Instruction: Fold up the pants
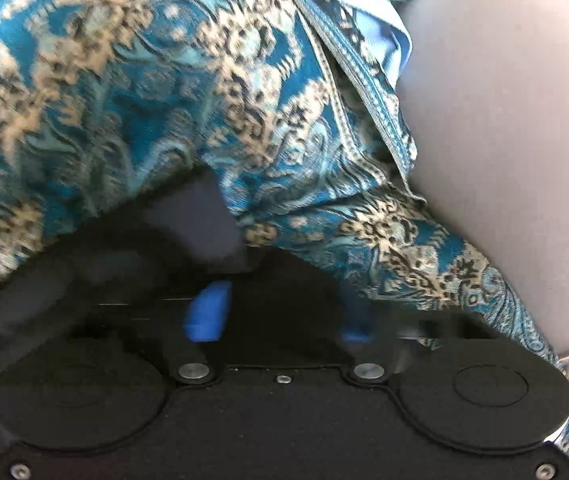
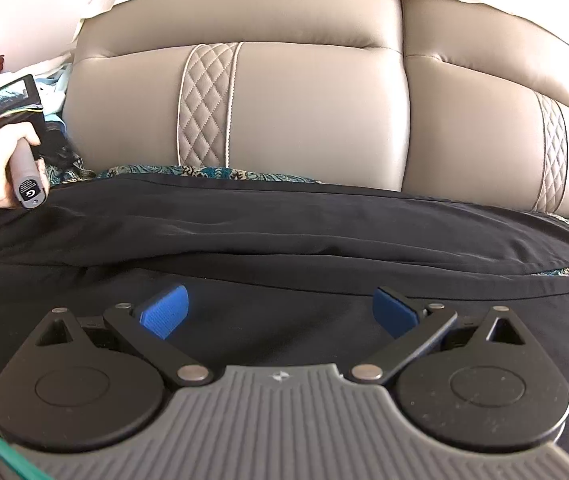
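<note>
The black pants (image 2: 284, 232) are spread over a patterned cloth (image 1: 124, 100) against the sofa back (image 2: 292, 112). An edge is being taken: the left gripper (image 1: 280, 312) is narrowed, though a pinch on the pants cannot be told through blur, while the right gripper (image 2: 280, 312) is held spread above them. A firm grip is likely needed before folding.

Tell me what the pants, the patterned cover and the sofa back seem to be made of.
Pants: thin black woven cloth, smooth with a faint sheen, lying in soft folds. Cover: woven teal fabric with a beige floral pattern and a striped border. Sofa back: taupe leather or imitation, smooth, with quilted diamond stitching and pale piping.
</note>
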A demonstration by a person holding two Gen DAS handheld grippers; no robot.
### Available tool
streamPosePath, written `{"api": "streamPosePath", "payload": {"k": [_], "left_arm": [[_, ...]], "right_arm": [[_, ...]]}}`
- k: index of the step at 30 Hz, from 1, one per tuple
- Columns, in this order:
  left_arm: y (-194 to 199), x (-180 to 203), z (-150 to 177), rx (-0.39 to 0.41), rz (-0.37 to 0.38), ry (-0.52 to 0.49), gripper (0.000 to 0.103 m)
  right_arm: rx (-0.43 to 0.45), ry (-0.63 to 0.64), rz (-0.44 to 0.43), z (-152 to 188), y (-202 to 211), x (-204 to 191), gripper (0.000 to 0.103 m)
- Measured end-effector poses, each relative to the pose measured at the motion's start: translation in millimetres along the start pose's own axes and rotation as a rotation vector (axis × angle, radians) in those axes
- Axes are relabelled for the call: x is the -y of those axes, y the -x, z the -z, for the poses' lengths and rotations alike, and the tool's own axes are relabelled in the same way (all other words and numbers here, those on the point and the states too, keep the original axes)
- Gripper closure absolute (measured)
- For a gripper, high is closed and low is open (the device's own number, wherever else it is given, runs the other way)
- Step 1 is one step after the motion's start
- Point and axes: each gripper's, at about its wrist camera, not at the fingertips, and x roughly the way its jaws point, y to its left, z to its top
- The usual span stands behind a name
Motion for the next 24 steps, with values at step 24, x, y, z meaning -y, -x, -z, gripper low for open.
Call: {"api": "streamPosePath", "payload": {"k": [24], "left_arm": [[133.5, -166.3, 71.6, 0.179, 0.512, -0.05, 0.102]], "right_arm": [[-0.129, -0.359, -0.302, -34.1, -4.9, -19.1, 0.0]]}}
